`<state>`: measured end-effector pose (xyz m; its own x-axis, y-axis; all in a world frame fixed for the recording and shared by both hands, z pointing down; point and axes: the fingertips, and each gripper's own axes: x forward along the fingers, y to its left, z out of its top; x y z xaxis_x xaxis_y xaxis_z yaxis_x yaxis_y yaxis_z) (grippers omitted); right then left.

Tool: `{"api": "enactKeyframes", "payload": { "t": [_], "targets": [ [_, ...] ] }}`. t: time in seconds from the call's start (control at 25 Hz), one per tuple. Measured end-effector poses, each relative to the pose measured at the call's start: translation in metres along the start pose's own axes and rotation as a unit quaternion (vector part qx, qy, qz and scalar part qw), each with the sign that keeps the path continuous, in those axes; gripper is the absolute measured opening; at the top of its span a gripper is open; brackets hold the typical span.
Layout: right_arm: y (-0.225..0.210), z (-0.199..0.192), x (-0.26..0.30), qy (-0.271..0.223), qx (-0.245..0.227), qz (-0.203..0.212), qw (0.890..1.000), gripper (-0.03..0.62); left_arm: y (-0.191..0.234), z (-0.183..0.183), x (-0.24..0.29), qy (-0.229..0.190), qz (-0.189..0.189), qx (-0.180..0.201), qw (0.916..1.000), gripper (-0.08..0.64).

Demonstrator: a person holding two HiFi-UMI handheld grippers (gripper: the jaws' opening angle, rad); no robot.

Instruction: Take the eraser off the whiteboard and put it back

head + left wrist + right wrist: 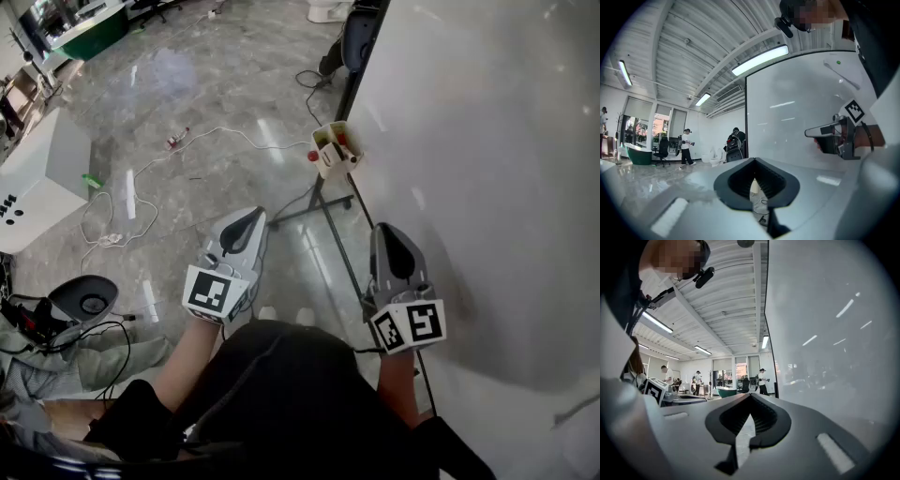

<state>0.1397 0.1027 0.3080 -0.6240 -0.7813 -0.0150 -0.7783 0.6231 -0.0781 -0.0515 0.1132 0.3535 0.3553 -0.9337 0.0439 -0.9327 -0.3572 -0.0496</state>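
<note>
Left gripper [251, 216] is clenched on nothing: its jaws meet at the tips, and only a sliver of floor [187, 84] and cable shows past them. The right gripper [386, 230] is clenched and empty too, its jaws pressed together. Both point level and away from the person. The left one is out over the floor, well apart from the whiteboard [487, 141]. The right one is just beside the board's left part; whether it touches the surface I cannot tell.

I cannot make out the eraser for certain on the board. Nearest, a thin pale strip [574, 409] lies on the whiteboard to the right of the right gripper and nearer than it, apart from the jaws. In the left gripper view a like strip sits higher on the board than the right gripper, with a small green dot [838, 62] just beside it. It may be the eraser seen edge-on, but it is too faint to tell.

Farther off, a small cream box [332, 150] hangs at the board's left edge, ahead of both grippers, with something red in it. Below it the board's dark stand [319, 202] reaches across the floor. A white cable [234, 133] trails left of the box. Far back, people [686, 146] stand in the room.
</note>
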Motion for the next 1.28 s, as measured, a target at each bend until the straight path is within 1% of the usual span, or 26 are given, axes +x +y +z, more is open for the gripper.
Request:
{"api": "enactKeyframes", "payload": {
  "t": [0.12,0.28,0.4,0.68,0.8,0.96,1.08,1.2,1.28],
  "targets": [
    [-0.002,-0.002,0.007,0.0,-0.002,0.003,1.0,0.009,0.003,-0.004,0.006,0.003,-0.003,-0.002,1.0,0.006],
    [-0.002,-0.003,0.011,0.002,-0.004,0.005,1.0,0.009,0.004,-0.006,0.01,-0.008,-0.01,0.0,0.9999,0.006],
    [0.0,-0.004,0.012,0.002,-0.002,0.005,1.0,0.009,0.006,-0.007,0.009,-0.006,-0.011,0.005,0.9999,0.006],
    [-0.002,0.005,0.012,-0.031,0.021,-0.02,0.999,0.009,0.015,-0.007,0.006,-0.004,-0.012,0.0,0.9999,0.006],
    [0.0,0.002,0.014,-0.03,0.022,-0.025,0.999,0.009,0.017,-0.009,0.006,-0.01,-0.019,0.002,0.9998,0.006],
    [0.009,0.001,0.019,-0.028,0.019,-0.024,0.999,0.009,0.026,-0.01,0.003,-0.002,-0.012,-0.006,0.9999,0.006],
    [0.011,-0.004,0.025,-0.025,0.017,-0.024,0.999,0.009,0.029,-0.014,0.006,-0.006,-0.019,-0.006,0.9998,0.006],
    [0.016,-0.007,0.03,-0.023,0.016,-0.025,0.999,0.009,0.034,-0.018,0.004,-0.002,-0.021,-0.004,0.9998,0.006],
    [0.02,-0.008,0.032,-0.022,0.014,-0.026,0.999,0.01,0.038,-0.019,0.002,-0.008,-0.029,0.005,0.9995,0.006]
  ]
}}
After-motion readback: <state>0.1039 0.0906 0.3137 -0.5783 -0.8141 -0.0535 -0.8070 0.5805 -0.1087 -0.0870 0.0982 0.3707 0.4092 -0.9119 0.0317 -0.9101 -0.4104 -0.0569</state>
